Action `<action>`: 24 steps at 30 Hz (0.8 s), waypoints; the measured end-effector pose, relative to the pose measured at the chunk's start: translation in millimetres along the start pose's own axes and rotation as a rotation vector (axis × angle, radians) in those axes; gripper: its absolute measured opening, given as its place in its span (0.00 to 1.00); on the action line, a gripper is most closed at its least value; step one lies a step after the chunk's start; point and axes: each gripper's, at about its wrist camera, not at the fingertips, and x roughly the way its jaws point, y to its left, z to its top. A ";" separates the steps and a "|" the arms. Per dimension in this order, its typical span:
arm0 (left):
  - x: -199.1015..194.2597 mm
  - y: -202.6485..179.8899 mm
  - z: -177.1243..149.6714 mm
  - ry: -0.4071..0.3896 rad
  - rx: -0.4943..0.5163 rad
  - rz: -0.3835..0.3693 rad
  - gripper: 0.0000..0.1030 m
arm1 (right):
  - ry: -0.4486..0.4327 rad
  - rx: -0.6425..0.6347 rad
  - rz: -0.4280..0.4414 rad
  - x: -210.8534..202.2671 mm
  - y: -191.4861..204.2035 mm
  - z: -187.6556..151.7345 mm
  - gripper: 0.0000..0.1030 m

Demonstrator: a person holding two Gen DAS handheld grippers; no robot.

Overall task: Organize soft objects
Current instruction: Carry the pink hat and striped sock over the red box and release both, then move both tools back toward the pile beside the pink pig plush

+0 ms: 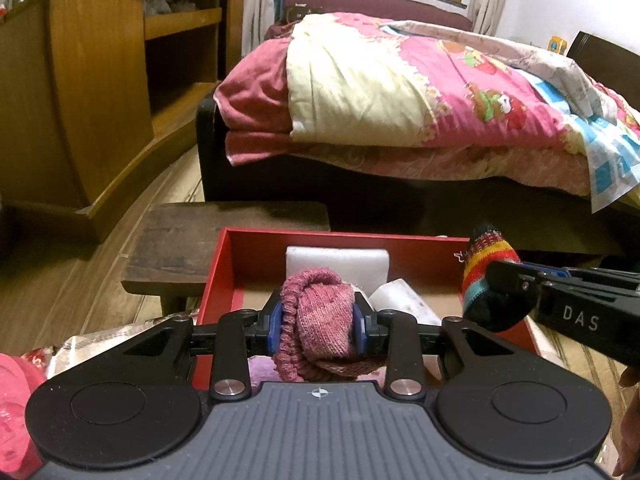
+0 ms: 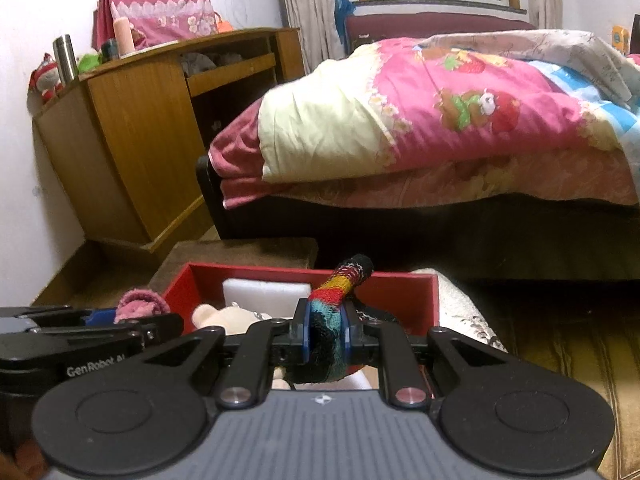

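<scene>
Beside the bed, red box holds white foam, plush toy.

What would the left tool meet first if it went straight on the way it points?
Probably the white foam block inside the red box, just beyond the pink sock held by the left tool; depth is uncertain.

Pink knit sock and striped sock (both bunched) above red box.
</scene>
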 end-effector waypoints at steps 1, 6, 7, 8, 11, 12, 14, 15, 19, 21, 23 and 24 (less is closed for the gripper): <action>2.2 0.6 -0.4 0.004 0.000 0.001 0.35 | 0.006 -0.002 -0.003 3.8 -0.5 -1.3 0.00; 11.8 0.2 -4.7 0.020 0.018 0.008 0.43 | 0.029 0.011 0.006 20.5 -5.7 -6.0 0.00; 12.4 0.2 -5.5 0.018 0.020 0.013 0.47 | 0.033 0.018 0.010 22.6 -6.8 -6.6 0.00; 12.6 0.4 -5.9 0.017 0.019 0.015 0.49 | 0.035 0.026 0.012 24.4 -7.7 -6.9 0.07; 9.2 0.6 -5.2 0.002 0.018 0.019 0.66 | 0.031 0.018 0.017 23.8 -5.6 -7.9 0.34; 7.2 -0.1 -4.5 -0.005 0.022 0.025 0.67 | 0.024 0.013 0.015 22.0 -4.0 -8.0 0.35; 2.9 -1.4 -3.2 -0.009 0.026 0.025 0.70 | 0.006 0.004 0.012 18.0 -1.2 -7.9 0.35; 0.8 -1.8 -2.6 -0.012 0.025 0.027 0.70 | 0.004 0.005 0.016 16.4 -0.2 -7.4 0.34; -8.5 -4.1 0.1 -0.026 0.022 0.030 0.71 | -0.008 0.012 0.016 7.6 1.9 -5.5 0.35; -13.7 -5.1 1.3 -0.035 0.021 0.028 0.71 | -0.018 0.018 0.017 2.2 2.2 -4.1 0.35; -19.0 -6.2 2.7 -0.044 0.023 0.032 0.72 | -0.029 0.020 0.016 -3.5 3.0 -2.8 0.35; -21.3 -7.0 3.1 -0.047 0.025 0.032 0.72 | -0.032 0.021 0.017 -5.7 3.3 -2.2 0.35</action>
